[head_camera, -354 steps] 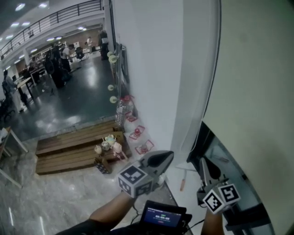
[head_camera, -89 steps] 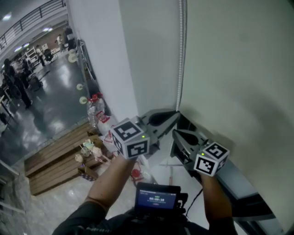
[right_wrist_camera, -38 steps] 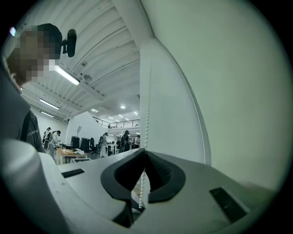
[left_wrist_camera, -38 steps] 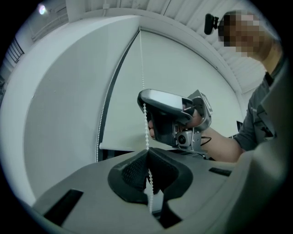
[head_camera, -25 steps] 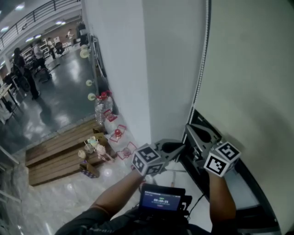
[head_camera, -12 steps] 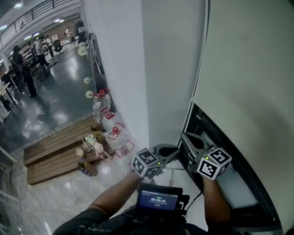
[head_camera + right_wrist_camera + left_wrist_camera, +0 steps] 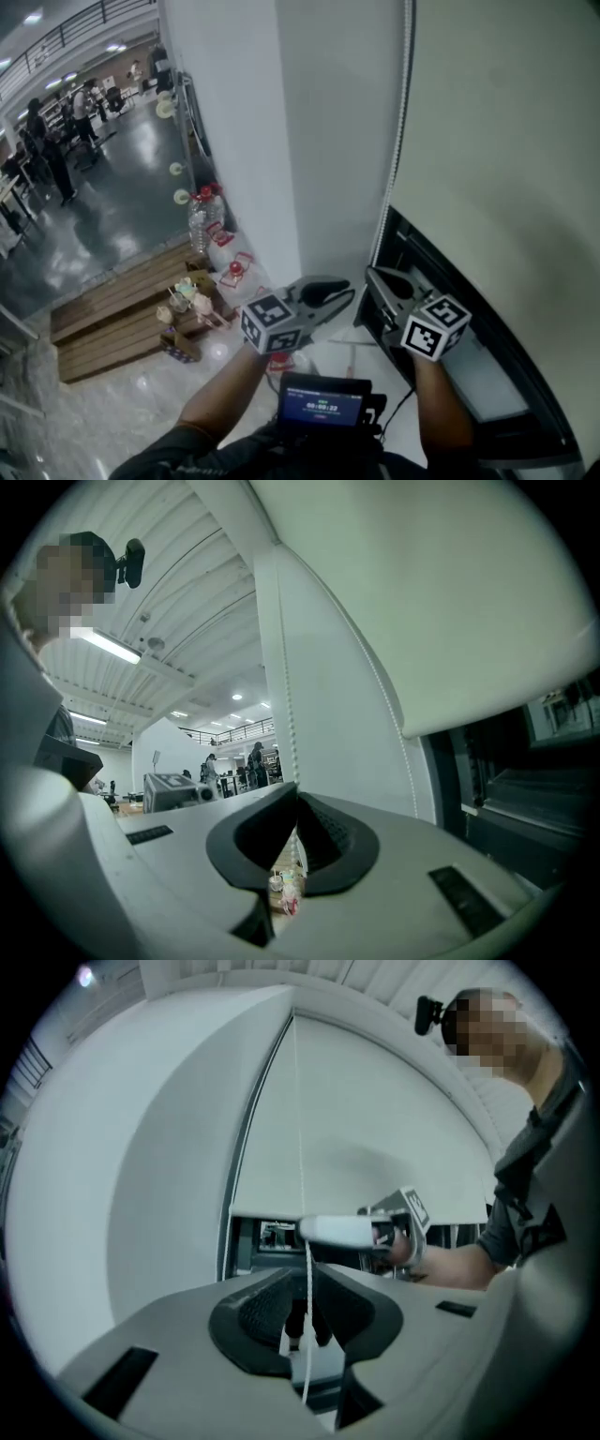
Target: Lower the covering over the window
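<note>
Left gripper (image 7: pixel 302 1286) jaws have just been opening and are now loose around the bead chain (image 7: pixel 299 1129) beside the blind (image 7: pixel 506 141); right gripper (image 7: pixel 292 803) clamps that chain, so another pull seems next

The small screen (image 7: pixel 322 407) shows digits too blurred to read.

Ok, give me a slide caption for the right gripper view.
Right gripper shut on the bead cord; the roller blind hangs low, a strip of window uncovered beneath.
</note>
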